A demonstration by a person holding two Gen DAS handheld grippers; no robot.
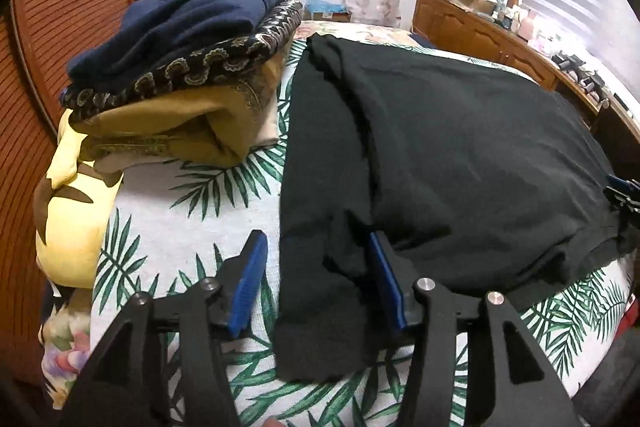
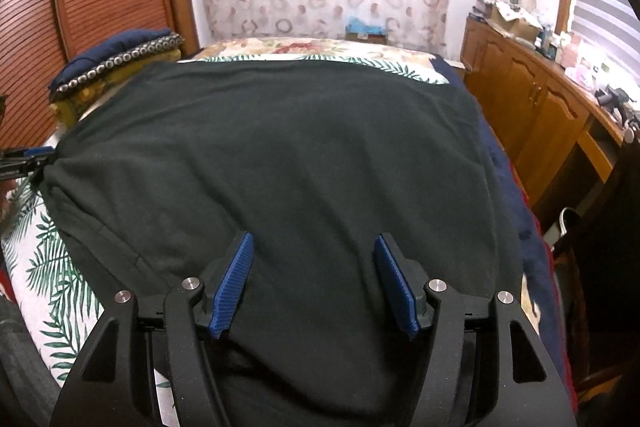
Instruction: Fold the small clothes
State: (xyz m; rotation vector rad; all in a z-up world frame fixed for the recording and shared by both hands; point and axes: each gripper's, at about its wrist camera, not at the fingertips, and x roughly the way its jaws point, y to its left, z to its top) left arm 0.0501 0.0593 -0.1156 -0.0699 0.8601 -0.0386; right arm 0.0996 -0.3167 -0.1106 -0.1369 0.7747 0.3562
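A black garment (image 2: 280,155) lies spread over the bed (image 1: 168,223), covering most of the leaf-print sheet and reaching close to the bed's right edge. Its left side is already doubled in: in the left wrist view a flap lies turned over along the left margin, with a sleeve-like strip trailing toward the near edge. The rest is one broad, fairly smooth panel with a few soft creases.

The left gripper (image 1: 316,267) stands over that near left part, jaws moderately wide. The strip of cloth lies between the pads, but they do not press on it, so nothing is held. The right gripper (image 2: 314,275) hangs over the near middle of the garment, jaws also wide, the cloth flat beneath them and ungripped.

At the far left corner sits a pile (image 1: 180,67) of folded clothes, a navy piece on top, a patterned one under it and mustard cloth below. That suggests several items are finished and this black one is in hand.

By my reading the fold is at an early stage: one side is in, while the right side and the lengthwise folds are left, then the move onto the pile.
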